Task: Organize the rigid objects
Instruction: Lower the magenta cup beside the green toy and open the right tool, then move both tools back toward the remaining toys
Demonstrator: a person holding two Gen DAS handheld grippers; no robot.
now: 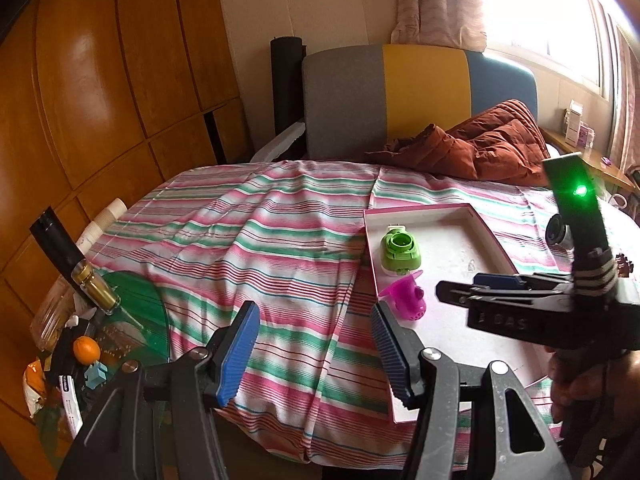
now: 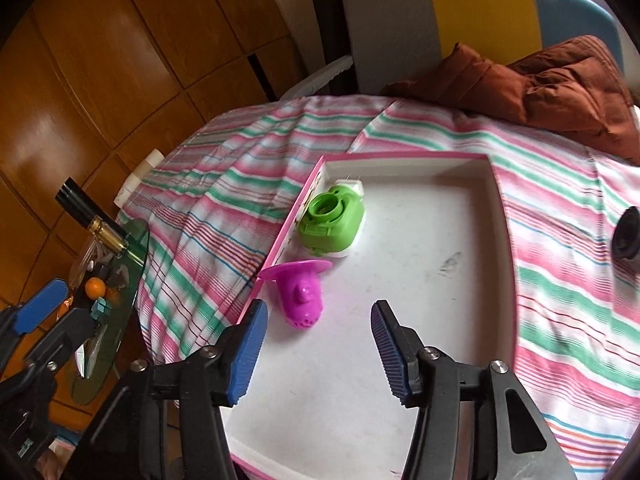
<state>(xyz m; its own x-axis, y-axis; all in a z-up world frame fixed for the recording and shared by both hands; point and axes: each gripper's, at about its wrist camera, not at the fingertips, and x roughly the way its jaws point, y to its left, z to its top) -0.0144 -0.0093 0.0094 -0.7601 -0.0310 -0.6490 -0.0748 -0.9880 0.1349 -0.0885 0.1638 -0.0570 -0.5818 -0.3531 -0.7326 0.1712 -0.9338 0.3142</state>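
The right gripper (image 2: pixel 318 354) stood over the near half of the shallow pink-rimmed tray (image 2: pixel 502 216), its blue pads parted and nothing between them; bare white tray floor lay under and ahead of the gap. Just beyond its left pad, the magenta plastic piece (image 2: pixel 301 294) lay on its side inside the tray, its flat flange resting up against the tray's left wall, apart from both pads. A little farther along the same wall sat the green plastic piece (image 2: pixel 332 222), just beside the magenta one and hard by the wall. The rest of the tray, from the middle across to its right wall and back to its far wall, was bare, so there was open room on that side.

The left gripper (image 1: pixel 314 350) hung to the left of the tray over the striped bedcover (image 1: pixel 240 232), its jaws spread wide and empty, its right pad near the tray's left edge at the near corner. In its view the right gripper (image 1: pixel 452 296) reached in from the right above the tray, held by a hand (image 1: pixel 576 384) at the lower right edge.

The cover lay in loose folds left of the tray, unoccupied out to the bed's left edge. Past that edge stood a green glass side table (image 2: pixel 136 264) crowded with small things, an orange (image 2: pixel 95 287) and a dark bottle (image 1: pixel 68 256) among them. Right of the tray, a round black-and-white object (image 2: pixel 628 236) lay on the cover near the frame edge. At the far end, a rust-brown quilted garment (image 1: pixel 480 144) was heaped against the grey, yellow and blue headboard (image 1: pixel 416 92).
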